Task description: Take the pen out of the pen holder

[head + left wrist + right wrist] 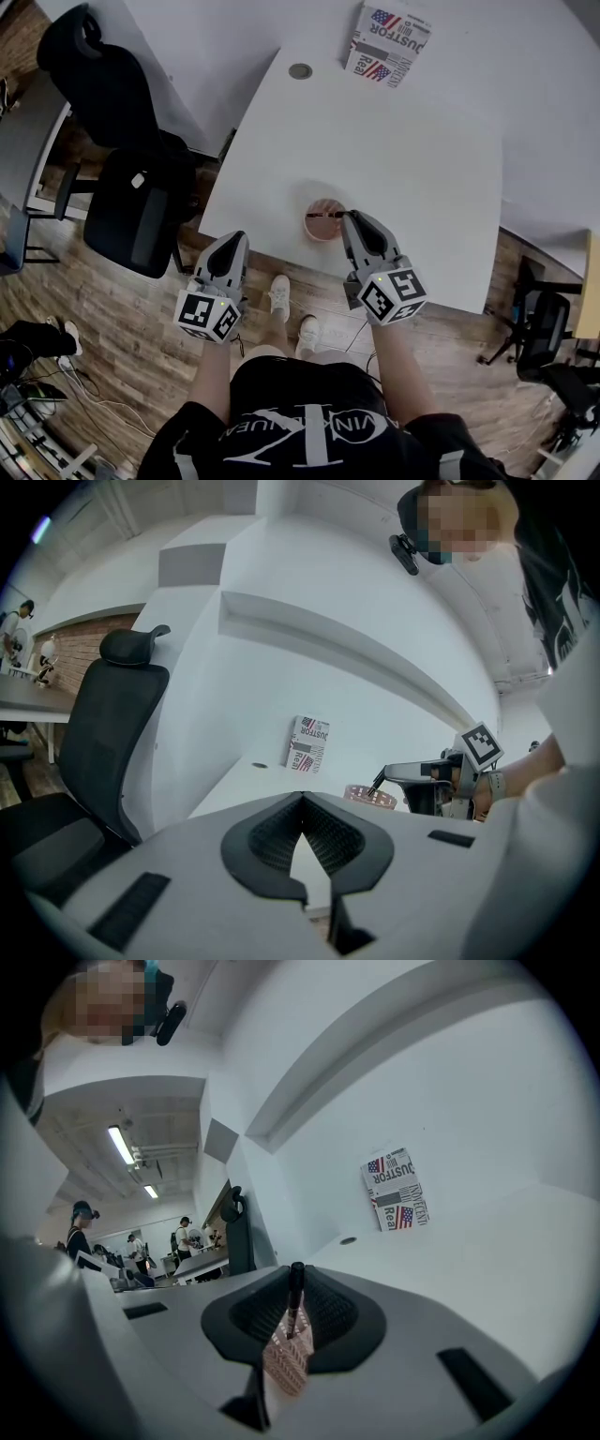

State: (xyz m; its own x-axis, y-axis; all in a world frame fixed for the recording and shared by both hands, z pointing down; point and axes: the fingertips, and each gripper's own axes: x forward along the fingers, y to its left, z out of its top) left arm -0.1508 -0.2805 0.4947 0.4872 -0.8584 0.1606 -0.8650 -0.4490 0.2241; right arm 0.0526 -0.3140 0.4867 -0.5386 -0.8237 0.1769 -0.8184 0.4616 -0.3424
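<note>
**Wood-plank floor** [112, 309]: lies beneath and behind both of your claws.

**White table** [403, 159]: spreads ahead of both claws. Its near edge runs just under their tips.

**Black office chairs** [131, 211]: stand to the left of your left claw, off the table's left side. One of them fills the left of the left gripper view.

**Printed box** [387, 42], with flag marks: stands upright at the table's far edge. It is well ahead of your right claw and slightly to its right.

**Left claw** [234, 238]: you hold it at the table's near edge, well to the left of the pen holder. Its jaws are pressed together with nothing between them.

**Right claw** [344, 217]: you hold it nearly level, with its tips over the rim of the pen holder. Its jaws are pinching the pen near its upper end.

**Pink mesh pen holder** [324, 228]: stands on the table close to the near edge, directly at and below the right claw's tips. It is well to the right of the left claw.

**Black pen** [293, 1302]: stands upright between the right claw's jaws in the right gripper view. Its lower end is at the holder's mouth, and you cannot tell whether it is clear of the rim.

**Round grommet** [300, 70]: set flush in the table, far ahead of both claws and nearer the line of the right one.
</note>
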